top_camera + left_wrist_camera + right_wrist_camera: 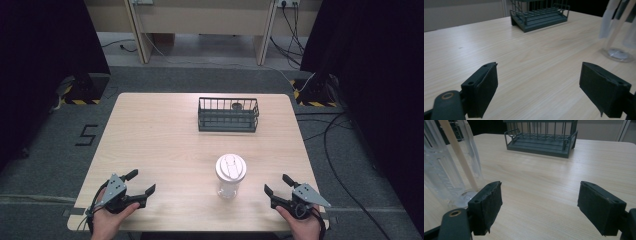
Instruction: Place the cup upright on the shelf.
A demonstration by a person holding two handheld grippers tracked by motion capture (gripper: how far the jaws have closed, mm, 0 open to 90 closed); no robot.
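Observation:
A clear plastic bottle (229,179) with a white lid stands upright on the wooden table (165,145), near the front edge. My left gripper (140,183) rests at the front left, open with nothing between its jaws. At the front right my right gripper (277,185) is open and holds nothing too. The bottle stands between them, closer to the right one. In the left gripper view the bottle (619,32) is at the far right beyond the gripper (539,87). In the right gripper view the bottle (449,167) stands at the left, close beside the gripper (540,207).
A dark wire basket (228,114) sits at the back middle of the table with a small dark round object (237,106) inside. The basket (539,15) is far ahead in the left gripper view, and the basket (541,138) likewise in the right one. Cables lie on the floor (325,135) at the right.

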